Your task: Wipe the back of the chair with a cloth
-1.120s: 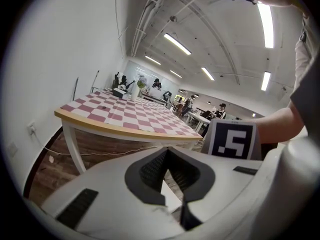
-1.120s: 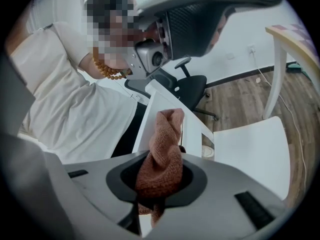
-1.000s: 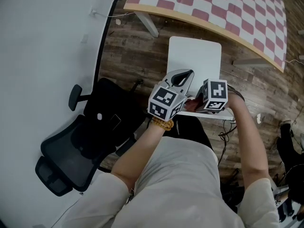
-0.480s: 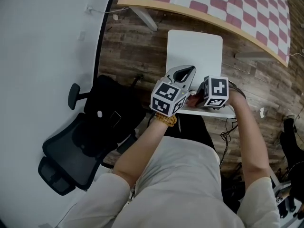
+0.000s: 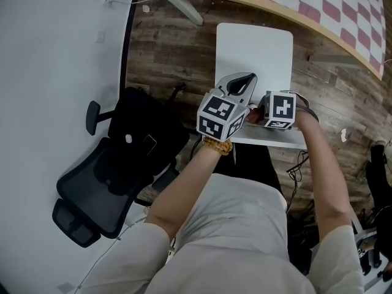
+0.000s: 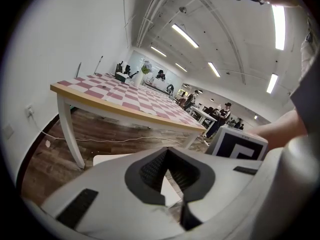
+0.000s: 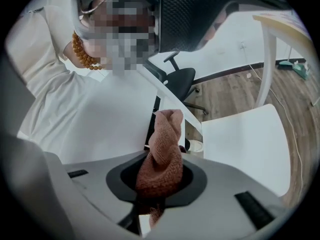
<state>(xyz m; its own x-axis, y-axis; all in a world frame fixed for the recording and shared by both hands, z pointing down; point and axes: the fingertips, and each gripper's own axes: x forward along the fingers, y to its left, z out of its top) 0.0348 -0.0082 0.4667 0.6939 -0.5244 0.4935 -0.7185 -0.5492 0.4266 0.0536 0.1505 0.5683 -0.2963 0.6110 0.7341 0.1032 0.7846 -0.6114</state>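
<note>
The white chair [image 5: 254,48] stands below me, its back's top edge [image 5: 275,141] nearest my body. My right gripper [image 5: 262,116] is shut on a reddish-brown knitted cloth [image 5: 252,116] and holds it at the top of the chair back. In the right gripper view the cloth [image 7: 165,139] sticks up out of the right gripper [image 7: 161,176], beside the thin edge of the chair back [image 7: 172,96]. My left gripper [image 5: 241,81] hovers over the seat just left of the cloth. In its own view the left gripper [image 6: 167,154] is shut on nothing.
A black office chair [image 5: 116,170] stands close on the left, against a white wall [image 5: 55,72]. A table with a red-and-white checked top [image 5: 343,17] lies beyond the white chair. Cables [image 5: 300,164] trail on the wooden floor at the right.
The head view has drifted, so the chair sits higher in frame. Both grippers stay together at the top of the chair back, the right one still holding the cloth.
</note>
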